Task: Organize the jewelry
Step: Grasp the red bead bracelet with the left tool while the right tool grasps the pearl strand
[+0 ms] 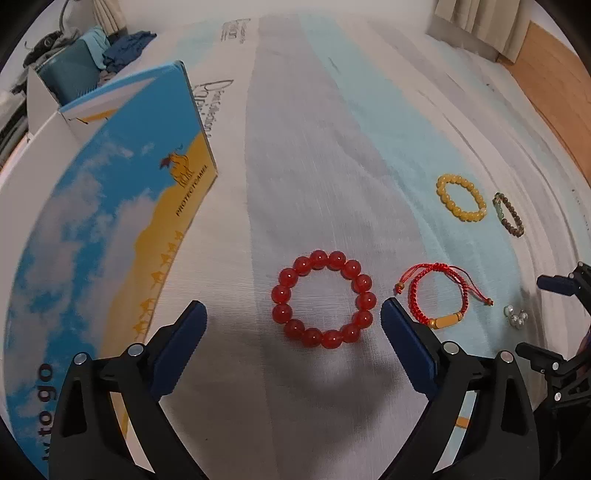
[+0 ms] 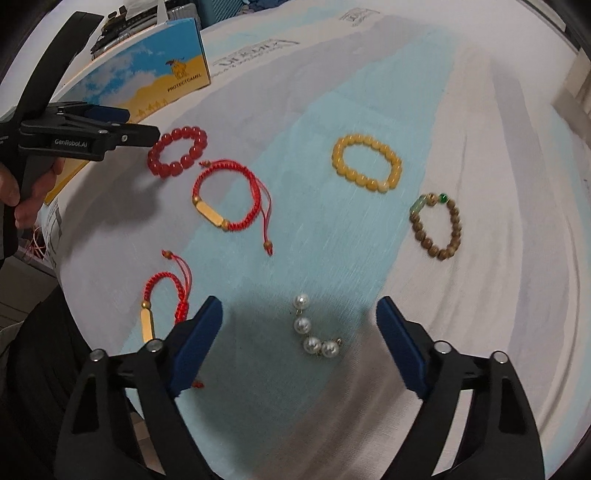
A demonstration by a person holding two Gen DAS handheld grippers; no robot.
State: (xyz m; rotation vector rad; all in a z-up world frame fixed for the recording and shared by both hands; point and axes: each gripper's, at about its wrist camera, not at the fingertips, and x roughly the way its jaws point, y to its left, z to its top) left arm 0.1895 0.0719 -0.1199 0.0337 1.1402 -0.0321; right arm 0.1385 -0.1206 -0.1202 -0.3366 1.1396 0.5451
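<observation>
Hovering over a bedsheet (image 1: 314, 166), the left gripper (image 1: 293, 314) spreads its jaws around a red bead bracelet (image 1: 324, 299). The right gripper (image 2: 299, 314), jaws apart, frames a pearl strand (image 2: 312, 332).

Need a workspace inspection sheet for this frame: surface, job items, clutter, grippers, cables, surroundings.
Surface: bed sheet, white with pale blue bands, lightly wrinkled.
Job's things: red bead bracelet; yellow bead bracelet; brown bead bracelet with green beads; red cord bracelet with gold bar; second red cord bracelet, partly hidden by a finger; pearl strand. All lie flat and apart.
Clutter: blue and yellow box with camel print at the sheet's edge.
Grippers: left gripper open, straddling the red bead bracelet; right gripper open over the pearl strand. Neither touches jewelry.
Cables: nothing clearly seen.
Surroundings: curtain, wooden floor, clothes pile.
</observation>
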